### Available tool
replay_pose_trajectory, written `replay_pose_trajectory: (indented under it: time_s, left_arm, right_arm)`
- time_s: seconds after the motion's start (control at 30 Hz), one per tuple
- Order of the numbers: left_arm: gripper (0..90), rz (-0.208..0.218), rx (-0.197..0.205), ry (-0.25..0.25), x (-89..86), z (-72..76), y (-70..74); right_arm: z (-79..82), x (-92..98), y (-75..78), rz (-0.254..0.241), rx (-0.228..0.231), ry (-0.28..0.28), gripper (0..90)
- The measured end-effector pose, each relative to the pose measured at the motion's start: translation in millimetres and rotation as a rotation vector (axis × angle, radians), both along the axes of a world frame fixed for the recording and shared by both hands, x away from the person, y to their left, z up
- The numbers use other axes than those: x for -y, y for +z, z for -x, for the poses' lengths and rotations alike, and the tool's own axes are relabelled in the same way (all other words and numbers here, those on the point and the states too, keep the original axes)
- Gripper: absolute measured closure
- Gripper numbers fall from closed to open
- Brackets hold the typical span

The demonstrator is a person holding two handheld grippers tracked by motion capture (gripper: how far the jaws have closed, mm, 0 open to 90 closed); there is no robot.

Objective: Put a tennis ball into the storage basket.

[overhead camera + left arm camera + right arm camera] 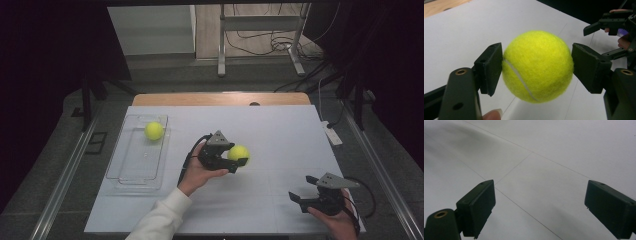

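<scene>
While clamped in left gripper (239, 162), ball (239, 153) mid-table (280, 135).

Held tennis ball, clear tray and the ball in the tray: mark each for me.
Held tennis ball (537, 66), left gripper view, middle of its felt.
Clear tray (131, 170), high view, bare floor.
Tray ball (154, 130), high view, its centre.

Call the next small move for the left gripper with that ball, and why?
Probably carry it left toward the clear tray. The left gripper is shut on a tennis ball, pads pressing both sides, and a second ball already lies in the tray. The right gripper stands open, holding nothing.
</scene>
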State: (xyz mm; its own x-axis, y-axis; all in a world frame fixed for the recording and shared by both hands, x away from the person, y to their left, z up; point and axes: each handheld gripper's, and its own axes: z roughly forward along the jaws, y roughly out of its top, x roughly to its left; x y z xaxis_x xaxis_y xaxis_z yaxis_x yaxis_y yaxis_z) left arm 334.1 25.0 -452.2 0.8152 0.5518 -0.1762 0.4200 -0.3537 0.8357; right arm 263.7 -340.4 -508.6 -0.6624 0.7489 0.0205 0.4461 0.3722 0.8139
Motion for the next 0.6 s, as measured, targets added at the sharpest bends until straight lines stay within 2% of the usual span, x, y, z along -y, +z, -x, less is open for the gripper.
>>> replay_pose_trajectory:
  time_s: [0.37,0.6]
  left_arm:
    - [28.6,0.006,0.026,0.035,-16.5,3.9,9.5]
    - [28.5,0.003,0.039,0.055,-27.4,4.6,10.9]
  right_arm:
    - [-0.2,-1.2,0.0,-0.002,-0.001,0.000,10.2]
    - [-0.3,-1.2,-0.1,-0.001,-0.001,-0.002,10.2]
